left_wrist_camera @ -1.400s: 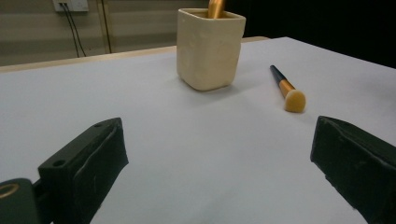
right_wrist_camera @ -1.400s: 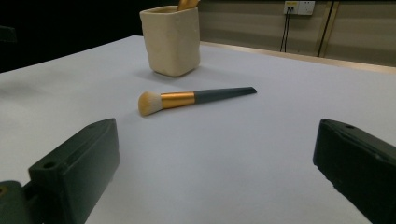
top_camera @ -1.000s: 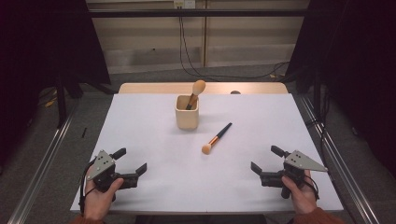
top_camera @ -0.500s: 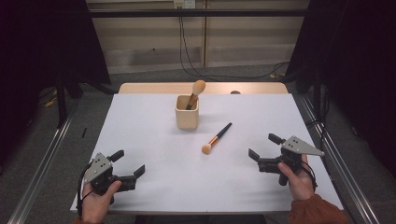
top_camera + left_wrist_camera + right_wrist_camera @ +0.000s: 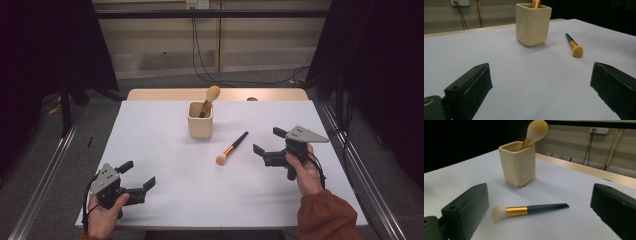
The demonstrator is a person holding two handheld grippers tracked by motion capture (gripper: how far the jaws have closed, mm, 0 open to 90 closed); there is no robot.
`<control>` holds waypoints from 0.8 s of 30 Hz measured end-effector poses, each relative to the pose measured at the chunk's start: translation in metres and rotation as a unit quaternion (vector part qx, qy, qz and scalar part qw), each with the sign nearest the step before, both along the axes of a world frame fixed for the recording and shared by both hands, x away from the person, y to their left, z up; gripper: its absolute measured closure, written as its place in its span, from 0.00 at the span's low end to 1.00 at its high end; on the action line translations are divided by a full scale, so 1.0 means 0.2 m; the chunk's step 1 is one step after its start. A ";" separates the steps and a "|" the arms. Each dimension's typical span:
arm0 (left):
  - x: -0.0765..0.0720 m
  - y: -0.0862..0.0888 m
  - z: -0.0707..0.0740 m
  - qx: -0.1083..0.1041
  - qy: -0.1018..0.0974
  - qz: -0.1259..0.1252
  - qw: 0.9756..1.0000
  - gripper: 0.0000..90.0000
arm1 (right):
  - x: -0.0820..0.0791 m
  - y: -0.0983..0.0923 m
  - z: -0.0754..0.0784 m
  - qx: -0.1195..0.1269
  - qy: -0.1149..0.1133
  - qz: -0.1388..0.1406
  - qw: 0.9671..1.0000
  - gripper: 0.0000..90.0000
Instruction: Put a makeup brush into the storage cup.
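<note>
Now I see the white table [image 5: 165, 150], then the cream square ceramic cup [image 5: 200, 120] far centre; my right gripper [image 5: 270, 145], jaws wide and empty, sits just right of the loose black-handled makeup brush [image 5: 231, 148]; my left gripper [image 5: 136, 175] gapes empty, near left.

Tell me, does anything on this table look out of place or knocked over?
One thing stands out: a makeup brush lies flat on the white table, beside the cream cup, while another brush stands inside that cup. Nothing looks spilled or broken. The right gripper, jaws open, is near the loose brush.
</note>
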State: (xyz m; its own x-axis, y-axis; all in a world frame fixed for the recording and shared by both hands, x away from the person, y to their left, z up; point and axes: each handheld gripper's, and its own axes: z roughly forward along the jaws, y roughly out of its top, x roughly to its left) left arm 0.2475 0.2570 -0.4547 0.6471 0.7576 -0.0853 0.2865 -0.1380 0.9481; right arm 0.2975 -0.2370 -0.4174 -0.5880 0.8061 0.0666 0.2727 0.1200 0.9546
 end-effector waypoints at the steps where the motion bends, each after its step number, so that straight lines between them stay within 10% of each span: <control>1: 0.00 0.00 0.00 0.000 0.000 0.000 1.000 0.04 | 0.01 0.01 0.00 -0.003 -0.003 0.002 1.000 0.02; 24: 0.02 0.02 -0.02 0.006 0.006 0.006 1.000 0.04 | 0.27 0.22 0.07 -0.050 0.031 0.063 0.996 0.03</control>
State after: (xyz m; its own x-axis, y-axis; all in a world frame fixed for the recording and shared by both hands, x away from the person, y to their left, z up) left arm 0.2519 0.2615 -0.4580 0.6368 0.7665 -0.0837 0.2992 -0.1455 0.9430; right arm 0.3512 -0.1940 -0.4026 -0.6819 0.7308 0.0292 0.3071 0.2498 0.9183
